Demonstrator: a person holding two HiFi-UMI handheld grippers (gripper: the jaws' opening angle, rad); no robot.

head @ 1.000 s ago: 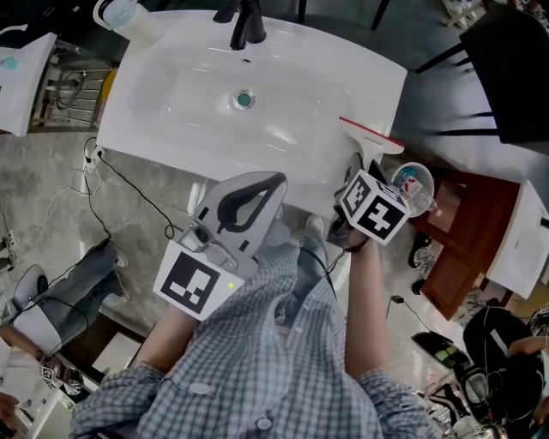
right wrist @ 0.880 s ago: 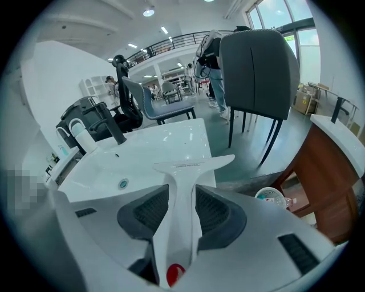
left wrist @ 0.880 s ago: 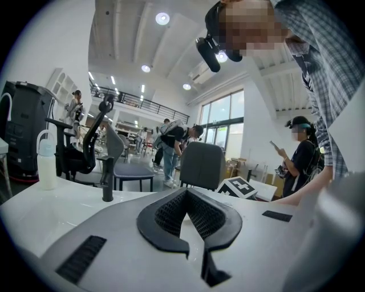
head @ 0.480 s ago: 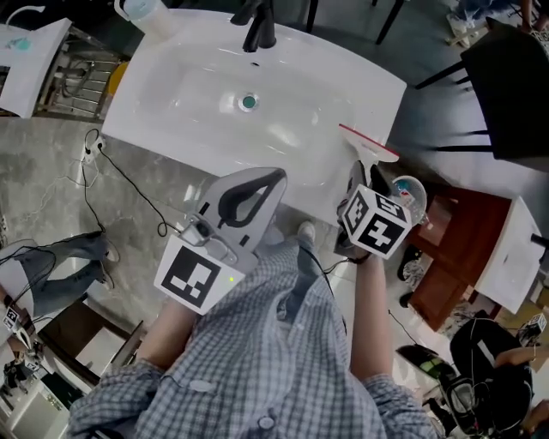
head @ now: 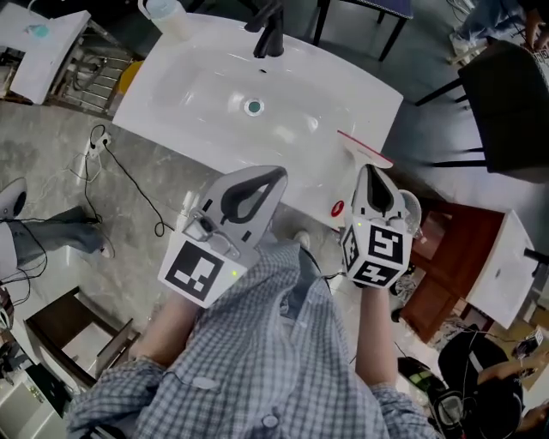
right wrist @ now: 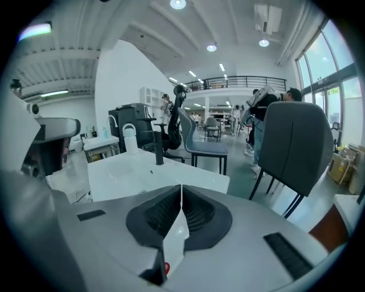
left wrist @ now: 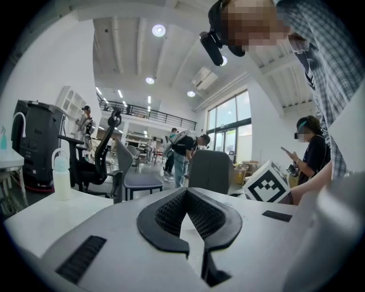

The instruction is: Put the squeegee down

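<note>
Squeegee (head: pixel 364 147) down on the right-hand rim of the sink (head: pixel 197 94), red edge slanting across the corner, handle end hidden under the right gripper (head: pixel 371 171) in the head view. Held by neither gripper.

Big white sink filling the top of the head view, basin shallow and bare, showing again as a pale slab beyond the fingers in the right gripper view. Grey floor (head: pixel 69 171) spreading out to its left. Across the bottom, checked shirt (head: pixel 257 360), a forearm reaching forward on each side. Off to the upper right, black chair (head: pixel 506 94), well apart from the sink. Below that, brown cabinet (head: pixel 442 279), close beside the right arm.

On to the left gripper (head: pixel 279 177): over the sink's front edge, fingers pressed together at the tips, nothing pinched, only the hollow dark loop behind them. Right gripper just beside it, tips over the rim next to the squeegee; contact hard to judge from above. In its own view, fingers closed tip to tip, nothing between. Behind each, a marker cube: left marker cube (head: pixel 199 273), right marker cube (head: pixel 376 250).

Smaller bits: black faucet (head: pixel 270 39) upright at the sink's back edge. Clear bottle (head: pixel 163 13) on the back left corner. Thin cable (head: pixel 129 184) trailing over the floor. Round drain (head: pixel 253 107) in the middle of the basin.
</note>
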